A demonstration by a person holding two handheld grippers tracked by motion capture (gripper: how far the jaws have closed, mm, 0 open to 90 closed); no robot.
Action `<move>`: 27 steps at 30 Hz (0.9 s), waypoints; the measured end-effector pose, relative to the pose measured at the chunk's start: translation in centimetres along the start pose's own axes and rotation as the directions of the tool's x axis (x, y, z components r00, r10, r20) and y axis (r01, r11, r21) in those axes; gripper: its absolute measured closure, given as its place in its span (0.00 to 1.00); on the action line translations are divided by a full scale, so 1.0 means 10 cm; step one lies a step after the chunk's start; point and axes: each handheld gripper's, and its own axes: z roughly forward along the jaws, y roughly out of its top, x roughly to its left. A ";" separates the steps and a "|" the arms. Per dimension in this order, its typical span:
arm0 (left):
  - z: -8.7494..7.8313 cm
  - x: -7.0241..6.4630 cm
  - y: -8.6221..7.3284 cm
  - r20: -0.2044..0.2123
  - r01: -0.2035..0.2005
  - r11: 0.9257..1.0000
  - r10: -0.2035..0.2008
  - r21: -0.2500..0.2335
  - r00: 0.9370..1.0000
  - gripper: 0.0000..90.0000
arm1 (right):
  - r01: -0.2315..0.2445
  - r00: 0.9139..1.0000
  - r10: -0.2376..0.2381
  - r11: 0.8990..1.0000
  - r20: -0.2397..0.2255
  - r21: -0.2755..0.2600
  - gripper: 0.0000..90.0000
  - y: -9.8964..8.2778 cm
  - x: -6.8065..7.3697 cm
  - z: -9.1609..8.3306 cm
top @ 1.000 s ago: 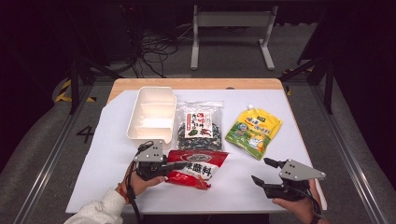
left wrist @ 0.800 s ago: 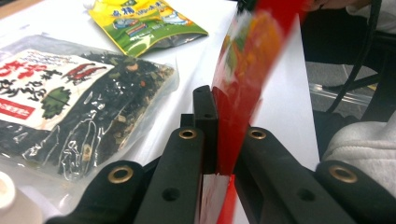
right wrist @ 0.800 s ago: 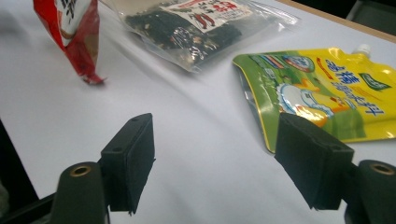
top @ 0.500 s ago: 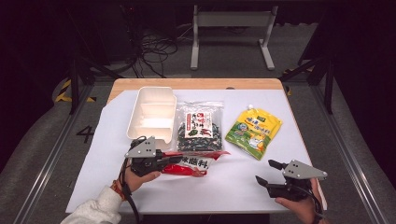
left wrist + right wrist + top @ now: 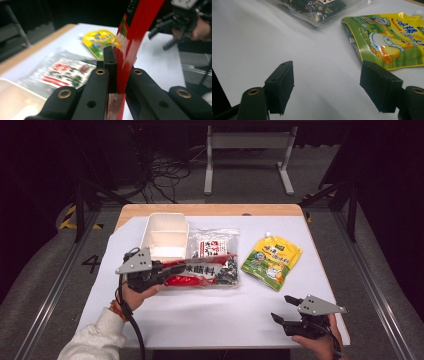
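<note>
Red sachet [image 5: 197, 272]: lifted clear of the tabletop [image 5: 210, 315] near its left edge, hanging partly over the clear seaweed bag [image 5: 217, 251], just beside the white tray [image 5: 164, 236]. Your left gripper [image 5: 172, 270] is clamped on its end. Your right gripper [image 5: 282, 309], jaws apart and holding nothing, hovers at the near right corner below the yellow-green pouch [image 5: 272, 260].

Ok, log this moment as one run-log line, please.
left gripper: shut on red packet, lifted | right gripper: open, empty | white tray: empty
</note>
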 end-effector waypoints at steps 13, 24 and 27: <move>-0.17 0.85 0.20 -0.167 0.021 1.000 -0.018 0.015 0.986 1.00 | -0.025 1.000 0.025 0.999 0.001 0.030 0.30 -0.08 0.02 0.04; 0.01 1.40 0.16 -0.234 0.029 0.996 -0.008 0.087 0.972 1.00 | -0.078 0.996 0.076 0.995 0.046 0.053 0.30 -0.24 0.06 -0.09; 0.08 1.51 0.12 -0.244 0.036 0.995 -0.012 0.094 0.970 1.00 | -0.099 0.994 0.096 0.993 0.054 0.059 0.30 -0.28 0.06 -0.10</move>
